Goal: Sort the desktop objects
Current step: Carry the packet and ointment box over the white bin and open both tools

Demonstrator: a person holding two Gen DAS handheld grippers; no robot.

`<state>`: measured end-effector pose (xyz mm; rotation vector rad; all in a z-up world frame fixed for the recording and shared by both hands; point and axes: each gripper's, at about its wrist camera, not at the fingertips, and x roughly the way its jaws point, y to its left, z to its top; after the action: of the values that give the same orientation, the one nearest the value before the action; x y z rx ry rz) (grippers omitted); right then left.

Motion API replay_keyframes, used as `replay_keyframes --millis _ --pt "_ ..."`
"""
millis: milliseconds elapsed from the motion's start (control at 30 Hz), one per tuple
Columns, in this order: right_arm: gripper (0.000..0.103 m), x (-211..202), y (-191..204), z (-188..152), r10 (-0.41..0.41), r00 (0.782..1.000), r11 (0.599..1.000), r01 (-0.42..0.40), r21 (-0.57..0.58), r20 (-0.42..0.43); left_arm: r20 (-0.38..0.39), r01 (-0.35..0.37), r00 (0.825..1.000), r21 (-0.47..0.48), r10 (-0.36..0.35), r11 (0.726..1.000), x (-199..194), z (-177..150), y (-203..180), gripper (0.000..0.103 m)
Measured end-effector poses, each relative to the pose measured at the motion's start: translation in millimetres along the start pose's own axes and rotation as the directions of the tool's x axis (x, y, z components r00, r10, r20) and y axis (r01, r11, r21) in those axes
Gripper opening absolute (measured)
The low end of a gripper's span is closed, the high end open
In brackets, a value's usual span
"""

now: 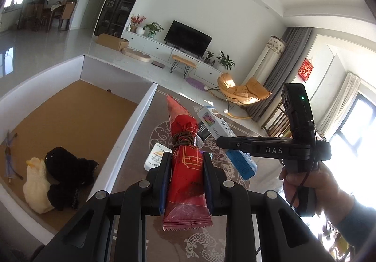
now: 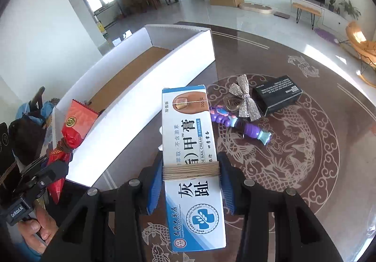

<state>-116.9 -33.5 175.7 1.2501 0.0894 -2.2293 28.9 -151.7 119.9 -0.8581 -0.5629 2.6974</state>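
Brown patterned table [image 2: 305,144]; left gripper [image 1: 185,163] clamps red packet [image 1: 185,182], right gripper [image 2: 191,170] clamps cream box [image 2: 190,144].

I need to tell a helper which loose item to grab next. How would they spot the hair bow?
On the brown dragon-patterned table, right of the white cardboard tray, lies a small cluster. The glittery silver hair bow lies between the purple toy and the black box, the only sparkly ribbon shape.

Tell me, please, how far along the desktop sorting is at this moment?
Partly done. The white box already holds a yellow duck and a black knitted item. The left gripper holds a red packet; the right gripper holds a nail cream box. The purple toy, silver bow and black box remain.
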Motion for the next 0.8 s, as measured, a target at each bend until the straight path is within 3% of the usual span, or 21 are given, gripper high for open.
replay_keyframes --millis 200,333,467,633,733,800 --pt "0.045 0 87 72 0.104 0.986 0.990 -0.090 -0.111 0.129 0.065 -0.144 0.986 -0.098 0.151 0.985 -31 52 80 0.025" --pt "0.045 34 143 107 0.165 0.973 0.979 -0.142 -0.149 0.158 0.009 -0.238 0.970 -0.186 0.244 0.953 -20 68 139 0.025" --pt "0.045 97 177 129 0.121 0.986 0.981 -0.101 -0.168 0.114 -0.086 -0.332 0.943 -0.182 0.322 0.925 7 66 173 0.025" --pt "0.045 174 187 126 0.047 0.999 0.987 -0.045 -0.152 0.008 -0.198 -0.378 0.919 -0.208 0.340 0.902 36 45 205 0.025" --pt "0.045 200 186 116 0.018 0.999 0.988 -0.022 -0.156 -0.029 -0.257 -0.394 0.905 -0.211 0.338 0.895 52 33 213 0.025" --pt "0.045 211 182 112 0.022 0.998 0.990 -0.030 -0.138 -0.057 -0.302 -0.421 0.886 -0.208 0.351 0.883 59 31 215 0.031"
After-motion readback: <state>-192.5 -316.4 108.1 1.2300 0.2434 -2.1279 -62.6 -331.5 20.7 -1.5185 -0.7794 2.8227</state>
